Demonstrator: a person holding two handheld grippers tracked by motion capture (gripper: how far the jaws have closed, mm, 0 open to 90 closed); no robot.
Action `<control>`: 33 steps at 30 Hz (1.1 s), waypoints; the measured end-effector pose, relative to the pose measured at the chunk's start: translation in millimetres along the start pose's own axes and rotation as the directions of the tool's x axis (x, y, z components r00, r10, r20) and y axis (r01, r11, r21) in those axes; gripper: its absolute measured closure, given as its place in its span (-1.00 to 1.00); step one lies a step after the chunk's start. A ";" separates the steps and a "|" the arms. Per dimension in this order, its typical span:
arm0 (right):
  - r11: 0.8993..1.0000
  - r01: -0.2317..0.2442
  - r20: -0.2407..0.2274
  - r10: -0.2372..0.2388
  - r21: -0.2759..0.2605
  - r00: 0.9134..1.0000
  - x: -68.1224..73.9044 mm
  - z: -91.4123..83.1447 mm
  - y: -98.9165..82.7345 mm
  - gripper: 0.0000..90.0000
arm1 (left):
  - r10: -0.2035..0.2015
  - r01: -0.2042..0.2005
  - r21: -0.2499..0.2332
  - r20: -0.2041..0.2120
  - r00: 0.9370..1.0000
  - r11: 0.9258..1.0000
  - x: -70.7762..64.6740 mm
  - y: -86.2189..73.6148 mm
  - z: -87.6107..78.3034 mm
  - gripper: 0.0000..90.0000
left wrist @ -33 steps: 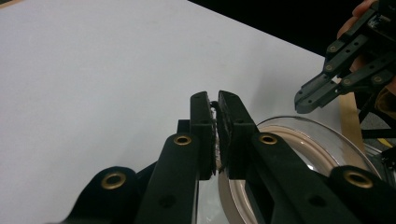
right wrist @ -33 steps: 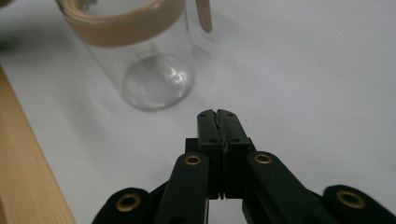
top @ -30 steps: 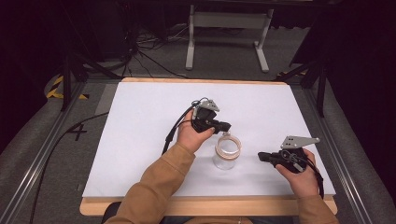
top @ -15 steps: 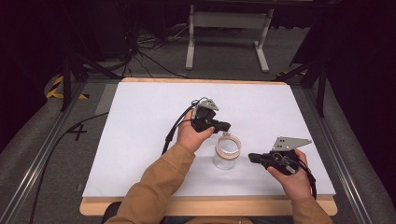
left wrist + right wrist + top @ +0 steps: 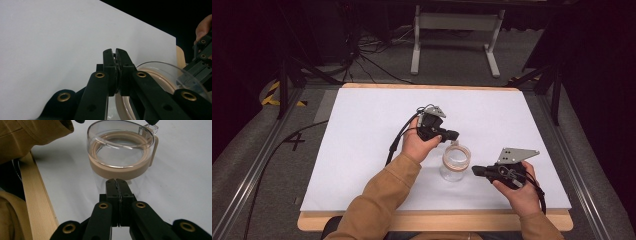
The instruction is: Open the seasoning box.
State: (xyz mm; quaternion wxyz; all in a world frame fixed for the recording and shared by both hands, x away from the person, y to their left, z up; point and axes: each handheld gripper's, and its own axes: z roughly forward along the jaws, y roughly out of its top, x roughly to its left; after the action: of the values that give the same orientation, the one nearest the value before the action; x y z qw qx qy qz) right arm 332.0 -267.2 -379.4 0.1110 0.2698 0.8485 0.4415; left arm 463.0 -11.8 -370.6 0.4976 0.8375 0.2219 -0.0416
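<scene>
Both grippers [image 5: 454, 135] [image 5: 476, 171] closed beside jar [image 5: 454, 163].

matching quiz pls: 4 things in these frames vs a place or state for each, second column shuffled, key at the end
Things:
1. left gripper
2. right gripper
3. clear jar
4. wooden table edge

Places or states:
A. stands upright on the white sheet, a tan band below its rim
B. jaws shut, at the jar's far rim
C. runs along the near side, under the person's forearms
D. jaws shut on nothing, pointing at the jar's side, just short of it

Pairs: 1-B, 2-D, 3-A, 4-C
</scene>
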 end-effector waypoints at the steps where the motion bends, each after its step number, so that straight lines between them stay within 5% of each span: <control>1: 1.000 0.000 -0.001 0.000 -0.001 1.000 0.3 0.2 0.2 1.00 | 0.000 0.000 0.005 -0.002 1.000 1.000 0.1 0.1 0.1 0.95; 27: 0.992 0.013 0.058 -0.006 -0.128 0.998 2.5 5.5 12.3 1.00 | 0.000 0.001 0.013 -0.006 1.000 1.000 0.2 0.1 0.1 0.96; 33: 0.991 0.011 0.057 -0.004 -0.131 0.998 2.7 5.2 12.7 1.00 | 0.000 0.000 0.008 -0.041 0.999 1.000 -1.3 0.7 -4.2 0.86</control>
State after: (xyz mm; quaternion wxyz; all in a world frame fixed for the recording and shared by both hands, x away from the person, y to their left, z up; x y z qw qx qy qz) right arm 336.6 -256.2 -372.0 0.1542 0.2711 0.8151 0.4883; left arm 461.4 -8.9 -367.5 0.4897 0.8401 0.2321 -0.0253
